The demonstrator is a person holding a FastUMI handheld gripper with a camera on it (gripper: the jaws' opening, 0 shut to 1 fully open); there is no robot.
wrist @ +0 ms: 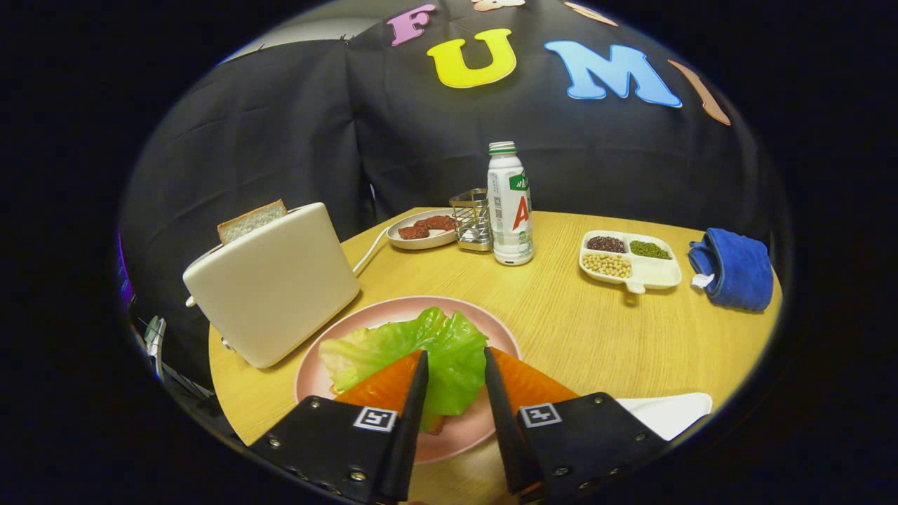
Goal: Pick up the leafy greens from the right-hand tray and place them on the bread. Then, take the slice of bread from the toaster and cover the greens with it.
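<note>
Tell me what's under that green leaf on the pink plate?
The leafy greens lie on the pink plate, between the open fingers of the gripper. A small brownish edge peeks out below the leaf, perhaps bread; the leaf covers the rest, so I cannot say.

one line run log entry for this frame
stage: greens placed | gripper: open over leafy greens on pink plate | bread slice: in toaster | next: likely fetch bread slice

A round, light wooden tabletop (582,330) with fine straight grain stands against a wall of creased black cloth (280,140), hung in panels that meet at a seam. A pale grey surface (316,28) shows above the cloth; soft even light falls overall
</note>
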